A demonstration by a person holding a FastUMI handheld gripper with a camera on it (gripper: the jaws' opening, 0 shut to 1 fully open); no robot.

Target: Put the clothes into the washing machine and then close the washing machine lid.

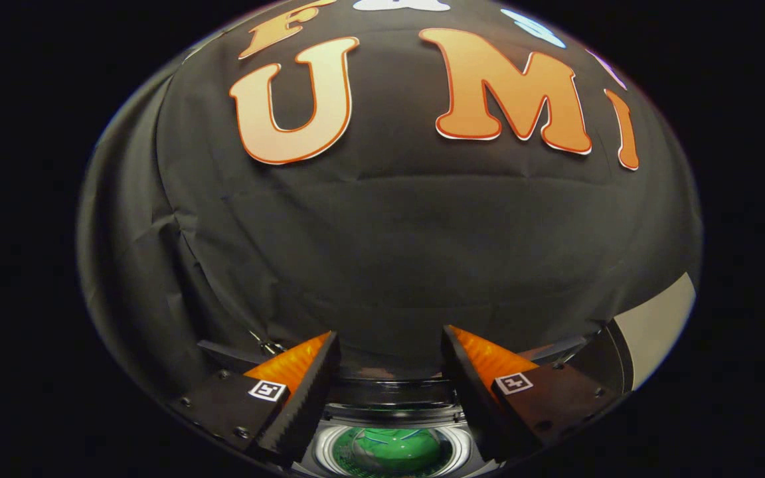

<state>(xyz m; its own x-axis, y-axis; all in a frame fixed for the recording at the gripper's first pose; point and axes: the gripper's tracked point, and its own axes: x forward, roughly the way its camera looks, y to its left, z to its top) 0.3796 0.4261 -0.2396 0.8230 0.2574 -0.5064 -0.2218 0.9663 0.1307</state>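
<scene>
So from where I'm sitting, the biggest thing by far is the black cloth wall (389, 232) of the booth, creased and draped, taking up nearly everything beyond the fingers. Off to the right of the right finger there's a pale, flat panel (661, 318) poking in beside the cloth; I can't tell what it belongs to.

Next down in size is the gripper (389, 348) itself. Its two fingers are spread wide apart, with a big gap between the tips, and nothing is held between them. Each finger carries a little square marker tag on its body.

Below and between the fingers sits the washing machine (392, 408), seen from above: a dark rim with a lighter ring around the round opening (392, 451). I can't make out the lid from this angle.

Smallest bit: down inside that opening there's something green, the clothes (389, 448) as far as I can tell, lying in the drum directly under the gap between the fingers. It's low and partly cut off, so I can't say how it's folded or bunched. The fingers aren't touching it.
</scene>
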